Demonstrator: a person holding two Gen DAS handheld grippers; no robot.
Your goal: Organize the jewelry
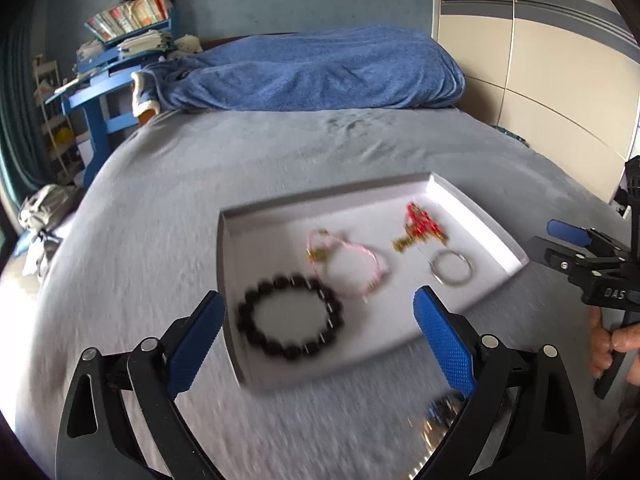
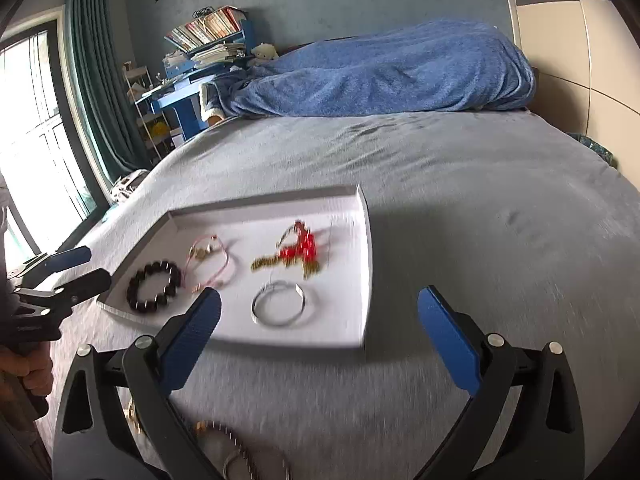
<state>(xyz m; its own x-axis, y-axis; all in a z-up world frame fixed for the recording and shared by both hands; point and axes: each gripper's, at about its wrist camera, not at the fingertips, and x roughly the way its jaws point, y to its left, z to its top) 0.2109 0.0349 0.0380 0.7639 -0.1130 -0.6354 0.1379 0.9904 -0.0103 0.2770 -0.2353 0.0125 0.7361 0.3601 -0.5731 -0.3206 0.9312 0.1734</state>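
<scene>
A white tray (image 1: 280, 216) (image 2: 352, 320) lies on the grey bed. In it lie a black bead bracelet (image 1: 290, 318) (image 2: 154, 286), a pink cord bracelet (image 1: 346, 266) (image 2: 210, 260), a red and gold piece (image 1: 420, 228) (image 2: 296, 252) and a silver bangle (image 1: 451, 267) (image 2: 279, 305). My left gripper (image 1: 320, 320) is open and empty, just above the tray's near edge. My right gripper (image 2: 320, 324) is open and empty over the tray's near right corner. Loose jewelry lies on the bed in front of the tray (image 1: 438, 420) (image 2: 236, 448).
A blue blanket (image 1: 320, 68) (image 2: 384, 68) is heaped at the head of the bed. A blue desk with books (image 1: 120, 52) (image 2: 204, 56) stands at the back left. A window with green curtains (image 2: 96, 80) is on the left, a beige wardrobe (image 1: 540, 60) on the right.
</scene>
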